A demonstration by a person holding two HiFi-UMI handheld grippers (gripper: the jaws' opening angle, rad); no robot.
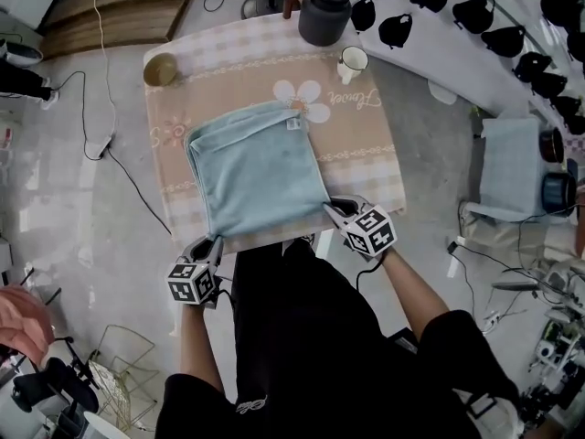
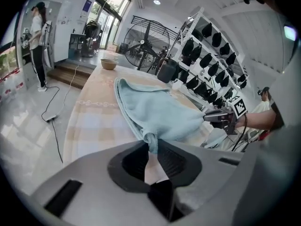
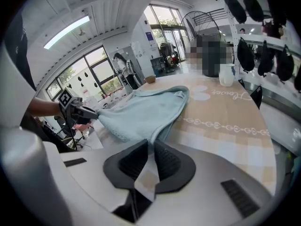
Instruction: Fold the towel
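The towel is spread on the table, reaching its near edge. Each near corner is pinched, one by the left gripper and one by the right gripper, presumably so the cloth is held taut for folding.

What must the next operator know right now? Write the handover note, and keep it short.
Left gripper: shut on the near left corner of the towel.
Right gripper: shut on its near right corner.
Towel: spread on the table, its near edge at the table's near edge and its tagged far corner toward the mug. It looks already doubled.
Done: both near corners are gripped.
Left: probably carry both corners over to the far edge, lay them down and release.
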